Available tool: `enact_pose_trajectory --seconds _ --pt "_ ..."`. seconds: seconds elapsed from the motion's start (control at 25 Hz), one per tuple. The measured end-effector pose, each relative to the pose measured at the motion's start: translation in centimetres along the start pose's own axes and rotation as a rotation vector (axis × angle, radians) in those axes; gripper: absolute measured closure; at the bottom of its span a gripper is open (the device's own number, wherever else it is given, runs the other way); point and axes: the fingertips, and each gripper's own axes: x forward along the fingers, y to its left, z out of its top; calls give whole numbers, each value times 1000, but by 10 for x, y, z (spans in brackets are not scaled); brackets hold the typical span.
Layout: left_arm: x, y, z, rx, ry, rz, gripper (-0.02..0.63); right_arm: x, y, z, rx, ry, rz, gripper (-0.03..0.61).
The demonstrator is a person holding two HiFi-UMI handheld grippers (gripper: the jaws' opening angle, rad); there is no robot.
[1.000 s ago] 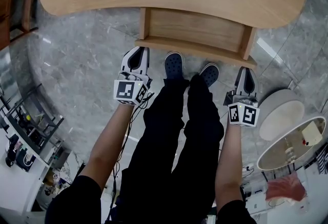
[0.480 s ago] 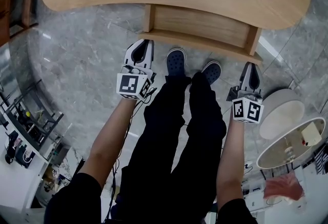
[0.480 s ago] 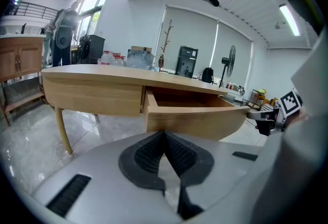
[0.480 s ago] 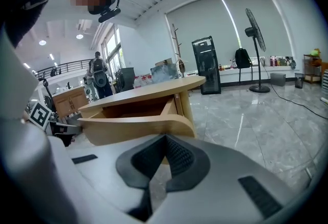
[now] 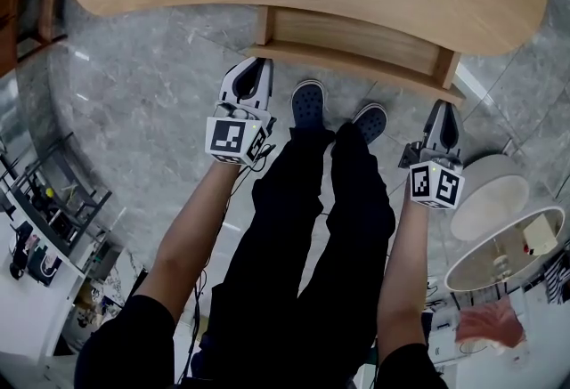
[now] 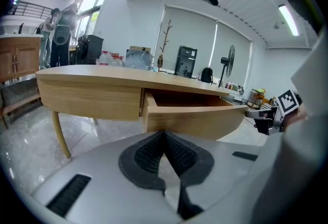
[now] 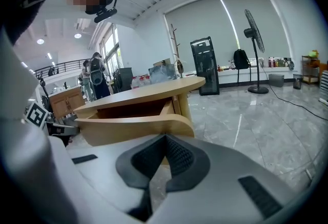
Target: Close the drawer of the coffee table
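With jaws pinched together and empty, our left gripper (image 5: 253, 68) and right gripper (image 5: 443, 108) sit by the open drawer (image 5: 356, 42) at twelve o'clock, where uneven pushing could jam it crooked.

Head view looks down; gripper views (low) face the drawer (image 6: 195, 119).

No readable text — none in any view.
The marker cube (image 5: 235, 138) behind the left gripper (image 5: 256, 67) and the like cube (image 5: 435, 184) behind the right gripper (image 5: 444, 107) bear only black-and-white square patterns — no letters or digits.
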Motion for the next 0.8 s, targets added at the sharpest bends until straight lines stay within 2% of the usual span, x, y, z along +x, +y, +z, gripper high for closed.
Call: enact_pose_trajectory --seconds 0.8 --pt "30 11 19 -17 -24 13 589 34 -5 18 -13 -11 29 552"
